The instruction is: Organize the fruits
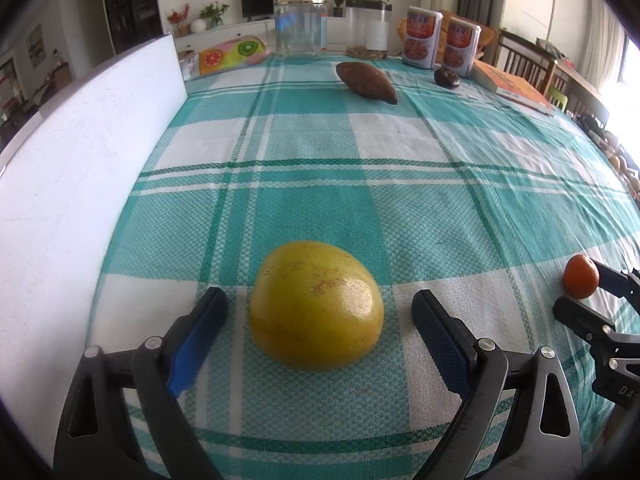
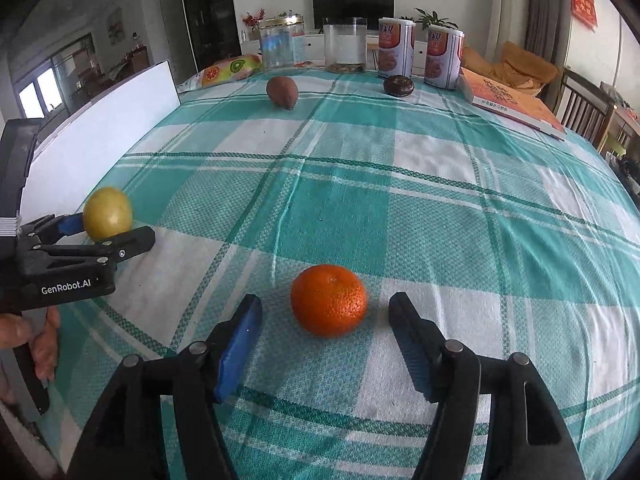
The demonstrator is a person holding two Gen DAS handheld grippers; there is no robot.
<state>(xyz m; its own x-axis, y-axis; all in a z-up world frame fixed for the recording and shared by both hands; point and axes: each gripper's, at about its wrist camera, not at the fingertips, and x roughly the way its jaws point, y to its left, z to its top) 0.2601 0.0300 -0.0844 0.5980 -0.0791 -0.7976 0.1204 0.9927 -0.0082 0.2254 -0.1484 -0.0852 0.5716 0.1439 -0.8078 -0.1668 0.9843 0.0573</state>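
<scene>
Teal-and-white checked cloth (image 1: 400,136) over the table; white board (image 1: 80,160) along its left edge. Left gripper (image 1: 320,304) spread wide, yellow fruit (image 1: 316,306) on the cloth between its fingers, clear of both. Right gripper (image 2: 325,308) likewise wide around the orange (image 2: 329,305), untouched. Sweet potato (image 1: 366,82), jars (image 1: 300,24) and cans (image 1: 422,38) at far end.

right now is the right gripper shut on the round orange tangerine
No, the right gripper is open, its fingers either side of the round orange tangerine with gaps showing.
</scene>
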